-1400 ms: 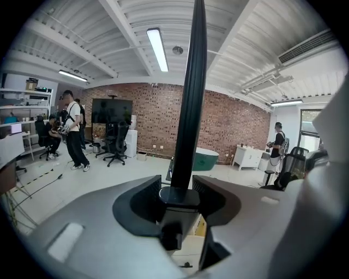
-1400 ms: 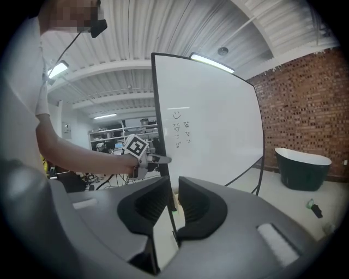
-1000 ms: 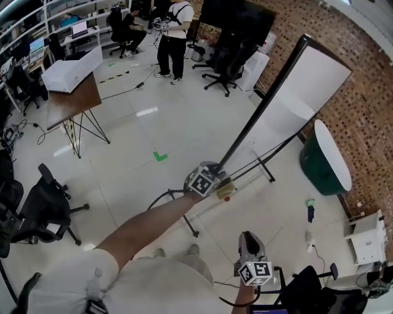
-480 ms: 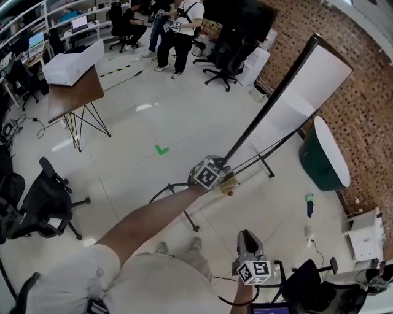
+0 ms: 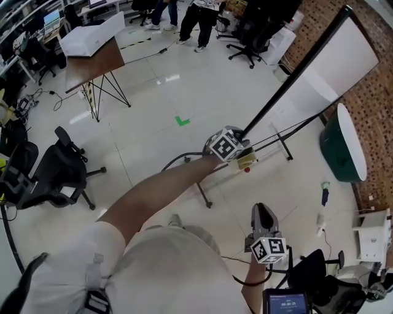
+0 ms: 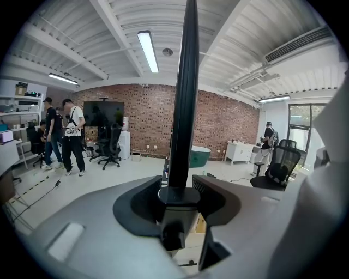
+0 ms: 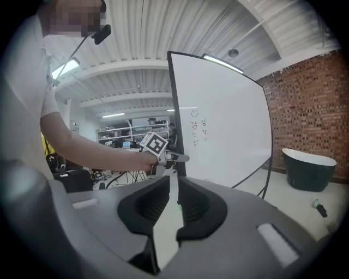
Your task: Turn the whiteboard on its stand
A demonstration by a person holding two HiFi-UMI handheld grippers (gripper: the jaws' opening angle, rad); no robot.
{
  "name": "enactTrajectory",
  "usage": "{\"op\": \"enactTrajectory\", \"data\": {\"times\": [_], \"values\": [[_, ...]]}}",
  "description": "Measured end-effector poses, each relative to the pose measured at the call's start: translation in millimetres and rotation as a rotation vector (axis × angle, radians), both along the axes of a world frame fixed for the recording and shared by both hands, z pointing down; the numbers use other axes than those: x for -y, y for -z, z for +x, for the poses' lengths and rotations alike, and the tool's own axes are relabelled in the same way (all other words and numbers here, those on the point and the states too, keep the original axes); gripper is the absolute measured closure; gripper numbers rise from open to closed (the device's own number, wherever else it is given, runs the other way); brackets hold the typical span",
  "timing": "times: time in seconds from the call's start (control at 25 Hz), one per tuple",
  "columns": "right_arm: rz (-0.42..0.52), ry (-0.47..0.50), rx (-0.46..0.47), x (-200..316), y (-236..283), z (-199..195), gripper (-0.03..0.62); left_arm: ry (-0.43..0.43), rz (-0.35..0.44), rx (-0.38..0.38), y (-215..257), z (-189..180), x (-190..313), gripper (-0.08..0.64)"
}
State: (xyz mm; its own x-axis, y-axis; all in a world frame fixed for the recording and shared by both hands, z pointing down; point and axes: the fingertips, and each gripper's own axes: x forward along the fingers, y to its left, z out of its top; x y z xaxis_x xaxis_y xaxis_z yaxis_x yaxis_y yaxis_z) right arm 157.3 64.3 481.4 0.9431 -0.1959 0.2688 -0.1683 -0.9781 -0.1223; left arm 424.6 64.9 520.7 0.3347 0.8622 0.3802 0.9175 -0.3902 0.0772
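Find the large white whiteboard with a black frame [image 5: 334,58] upright on its black tubular stand [image 5: 281,142]. Stands on the pale tiled floor [image 5: 153,110], close to the red brick wall [image 5: 374,92] and just beside a dark green tub with a white rim [image 5: 341,144].

See the left hand-held gripper [image 5: 244,140] at the end of a bare outstretched left arm [image 5: 159,190], clamped on the board's near black edge rail, low on the board. Read from the left gripper view: both jaws pressing that rail from either side, board seen edge-on as 1 dark bar rising toward the ceiling.

See the right hand-held gripper [image 5: 263,213] held low near the body, well apart from the board and pointing toward it. Jaws drawn together but for a thin slit, nothing between them.

Note in the right gripper view the board's white face turned to that camera, with a few small handwritten marks [image 7: 197,124] near its left edge.

Note also 1 brown wooden table on black wire legs [image 5: 98,68] carrying 1 white box [image 5: 92,37]. Farther off: 1 black office chair [image 5: 55,175], 1 green corner mark [image 5: 181,121] on the floor, and standing people [image 5: 201,15] at the top edge of the head view.
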Motion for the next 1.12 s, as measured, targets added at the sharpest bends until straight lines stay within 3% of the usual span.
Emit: {"op": "enactTrajectory", "data": {"times": [0.24,0.48,1.12], "values": [[0.028,0.027,0.008,-3,0,-3,0.537,0.009,-0.012,-0.006,-2,-7,13,0.367],[0.038,0.037,0.008,-13,9,-17,0.537,0.021,0.025,0.008,-4,-11,26,0.367],[0.051,0.013,-0.055,-37,31,-37,0.537,0.083,-0.021,-0.023,3,-22,58,0.370]]}}
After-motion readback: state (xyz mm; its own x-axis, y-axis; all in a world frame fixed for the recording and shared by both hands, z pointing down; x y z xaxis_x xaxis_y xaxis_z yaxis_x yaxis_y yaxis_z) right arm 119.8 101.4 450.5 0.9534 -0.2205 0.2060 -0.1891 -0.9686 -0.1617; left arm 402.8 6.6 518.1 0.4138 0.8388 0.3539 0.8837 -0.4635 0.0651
